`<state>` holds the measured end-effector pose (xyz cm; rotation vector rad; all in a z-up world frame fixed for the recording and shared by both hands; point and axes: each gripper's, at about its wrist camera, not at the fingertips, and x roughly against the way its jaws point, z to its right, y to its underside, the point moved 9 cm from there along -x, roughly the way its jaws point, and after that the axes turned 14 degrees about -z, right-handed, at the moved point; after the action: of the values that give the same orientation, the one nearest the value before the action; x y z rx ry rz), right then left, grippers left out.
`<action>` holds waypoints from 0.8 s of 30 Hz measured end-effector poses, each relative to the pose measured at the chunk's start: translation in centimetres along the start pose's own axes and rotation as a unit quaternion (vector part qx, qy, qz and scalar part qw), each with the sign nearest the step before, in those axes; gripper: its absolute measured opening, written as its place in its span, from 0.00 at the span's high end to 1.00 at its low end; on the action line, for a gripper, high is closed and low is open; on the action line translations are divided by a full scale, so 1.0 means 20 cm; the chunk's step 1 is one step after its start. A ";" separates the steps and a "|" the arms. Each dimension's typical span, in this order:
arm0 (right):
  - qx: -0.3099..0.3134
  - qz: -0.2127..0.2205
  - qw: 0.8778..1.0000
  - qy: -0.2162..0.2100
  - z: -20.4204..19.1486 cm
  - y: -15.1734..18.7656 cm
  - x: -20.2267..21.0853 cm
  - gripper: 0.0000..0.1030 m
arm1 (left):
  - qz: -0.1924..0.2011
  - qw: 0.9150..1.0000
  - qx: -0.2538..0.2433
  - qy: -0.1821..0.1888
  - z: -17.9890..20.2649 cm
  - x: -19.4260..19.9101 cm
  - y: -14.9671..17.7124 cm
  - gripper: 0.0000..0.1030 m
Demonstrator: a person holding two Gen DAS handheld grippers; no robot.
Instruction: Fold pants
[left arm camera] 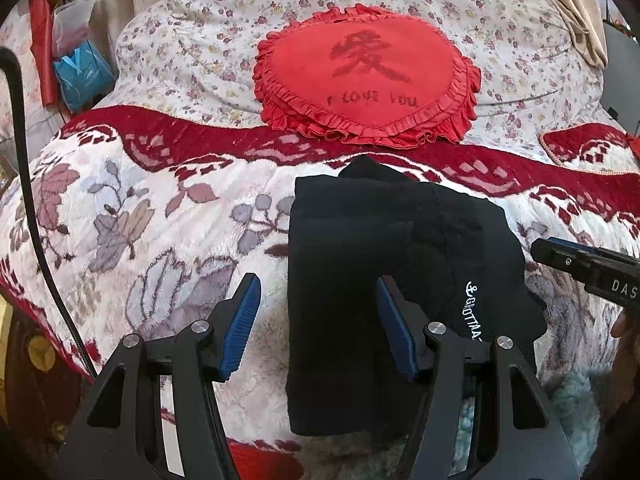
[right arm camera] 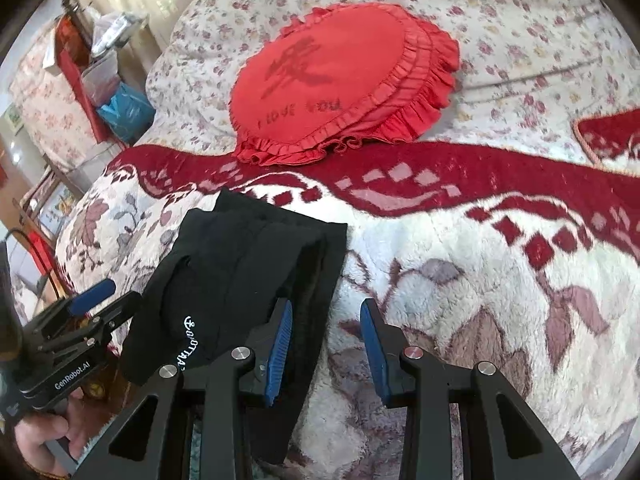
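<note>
Black pants lie folded into a compact stack on the fleece blanket, white lettering on the right side; they also show in the right wrist view. My left gripper is open and empty, held just above the near left part of the stack. My right gripper is open and empty, over the stack's right edge and the blanket. The right gripper shows at the right edge of the left wrist view; the left gripper shows at the left of the right wrist view.
A red heart-shaped ruffled pillow lies beyond the pants on a floral quilt. The red-and-white fleece blanket covers the bed. A blue bag and clutter stand off the bed's far left. A black cable hangs at left.
</note>
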<state>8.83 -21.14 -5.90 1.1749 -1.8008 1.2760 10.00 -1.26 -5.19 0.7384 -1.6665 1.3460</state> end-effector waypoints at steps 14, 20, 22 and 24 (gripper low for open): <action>-0.244 -0.042 0.929 -0.276 0.14 0.02 -0.14 0.42 | -0.086 0.949 0.143 0.268 -0.27 -0.25 -0.05 0.40; -0.188 -0.064 0.941 -0.274 0.01 -0.01 -0.22 0.42 | -0.102 0.890 0.168 0.411 -0.16 -0.29 -0.09 0.26; -0.164 -0.067 0.949 -0.262 -0.01 -0.02 -0.24 0.42 | -0.099 0.879 0.183 0.430 -0.16 -0.29 -0.10 0.23; -0.154 -0.064 0.952 -0.257 -0.02 -0.02 -0.24 0.42 | -0.093 0.874 0.185 0.440 -0.17 -0.28 -0.11 0.22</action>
<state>11.07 -19.29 -9.71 1.5028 -2.1461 0.6095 15.33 1.10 -8.97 0.3669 -0.6072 1.5481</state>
